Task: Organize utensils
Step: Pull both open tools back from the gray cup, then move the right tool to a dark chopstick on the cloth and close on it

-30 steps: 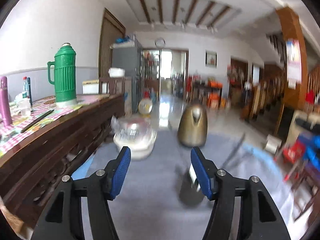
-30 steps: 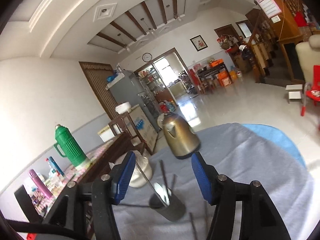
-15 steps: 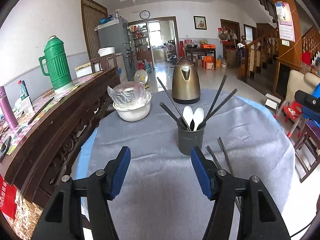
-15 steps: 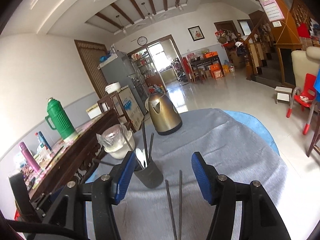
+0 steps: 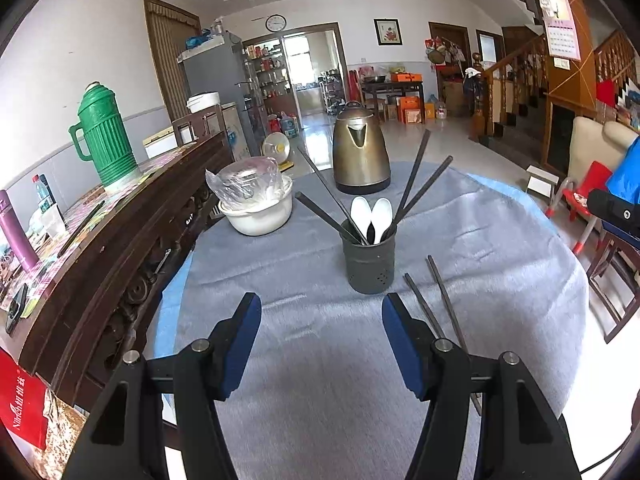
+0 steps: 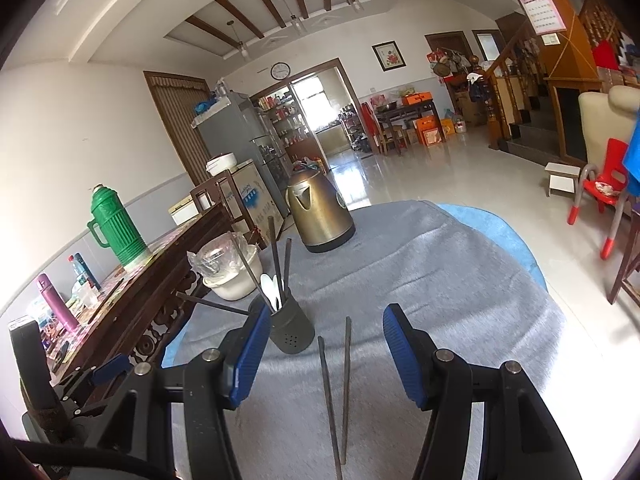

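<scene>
A dark grey utensil holder (image 5: 370, 260) stands on the grey tablecloth (image 5: 304, 344); it also shows in the right wrist view (image 6: 291, 328). It holds several dark chopsticks (image 5: 416, 190) and two white spoons (image 5: 372, 216). Two loose dark chopsticks (image 5: 438, 304) lie on the cloth right of the holder, and show between my right fingers (image 6: 336, 392). My left gripper (image 5: 322, 344) is open and empty, short of the holder. My right gripper (image 6: 324, 356) is open and empty above the loose chopsticks.
A bronze kettle (image 5: 360, 156) stands at the table's far side. A white bowl with a plastic-wrapped container (image 5: 256, 200) sits at the left. A wooden sideboard (image 5: 108, 236) with a green thermos (image 5: 106, 136) runs along the left. Chairs (image 6: 600, 196) stand on the right.
Both grippers have pulled back and tilted down from a close, blurred view. The holder and two loose chopsticks now show in full. Both stay open.
</scene>
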